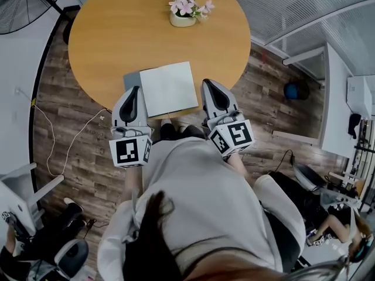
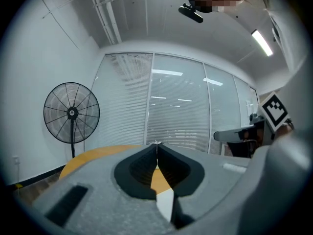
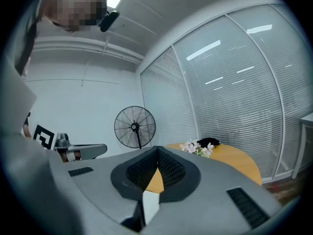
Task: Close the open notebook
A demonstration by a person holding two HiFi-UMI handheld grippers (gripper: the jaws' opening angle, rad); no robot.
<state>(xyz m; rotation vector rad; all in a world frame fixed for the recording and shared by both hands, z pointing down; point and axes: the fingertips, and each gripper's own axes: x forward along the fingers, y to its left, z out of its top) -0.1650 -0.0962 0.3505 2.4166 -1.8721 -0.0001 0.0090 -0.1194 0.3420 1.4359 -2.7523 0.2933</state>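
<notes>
1. Head view, centre frame: the notebook [image 1: 169, 88] lies on the round table [image 1: 117, 28], at its near edge.
2. My left gripper [image 1: 135, 92] and right gripper [image 1: 208, 86] flank it, pointing level.
3. Both my jaw pairs are clenched together on nothing.

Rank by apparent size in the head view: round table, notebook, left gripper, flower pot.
1. round table, largest by far.
2. notebook and left gripper: they look about alike, and the gripper is nearer the camera, so I leave them unranked.
3. flower pot, smallest.
</notes>
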